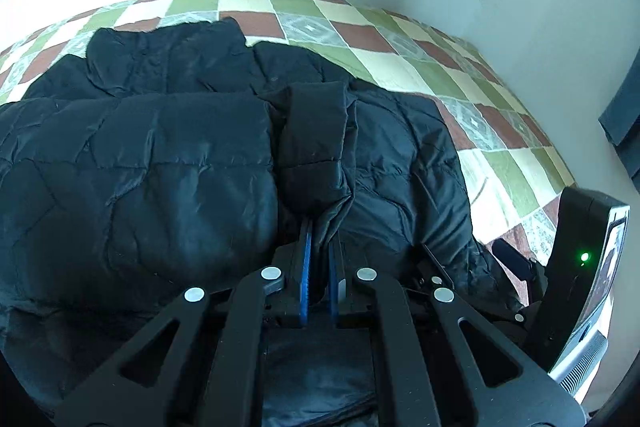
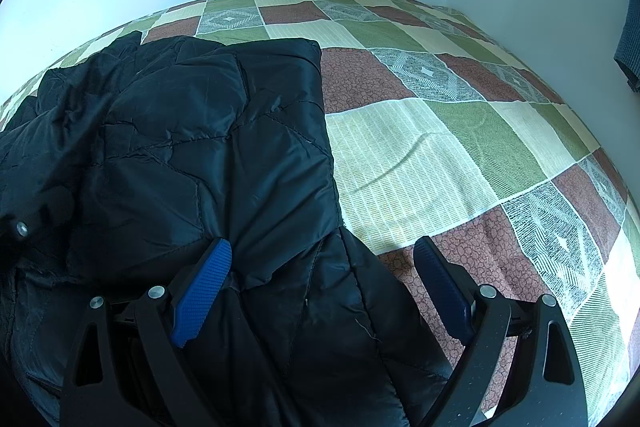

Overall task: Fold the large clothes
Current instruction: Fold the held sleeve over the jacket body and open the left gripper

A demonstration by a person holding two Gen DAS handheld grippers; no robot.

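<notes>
Black puffer jacket [image 1: 168, 155] is what I'm folding here, and it's sprawled over the near part of the bed, on the checked quilt [image 2: 420, 155], with the quilt's far edge and the right side toward the wall corner left bare. My left gripper [image 1: 318, 259] is clenched on a narrow padded bit of the jacket — looks like a sleeve or cuff [image 1: 316, 139], can't swear which — and that piece stands up in a ridge straight ahead of the blue pads, so I'd guess I'm carrying it across the body to lay it inward. The right gripper [image 2: 320, 267] is released, jaws standing wide, one blue pad [image 2: 204, 291] resting over the fabric and the other out over the quilt, straddling the jacket's right edge where the straight side runs toward the far edge of the bed. My read is that it's parked there to steady that side, or ready to pinch it, while the left does the pulling. The body already looks partly doubled over — there's a neat squared corner at the far end in the right view. Slippery shell plus puffy fill, so I figure the fold will want to spring back open if I let go too early.
</notes>
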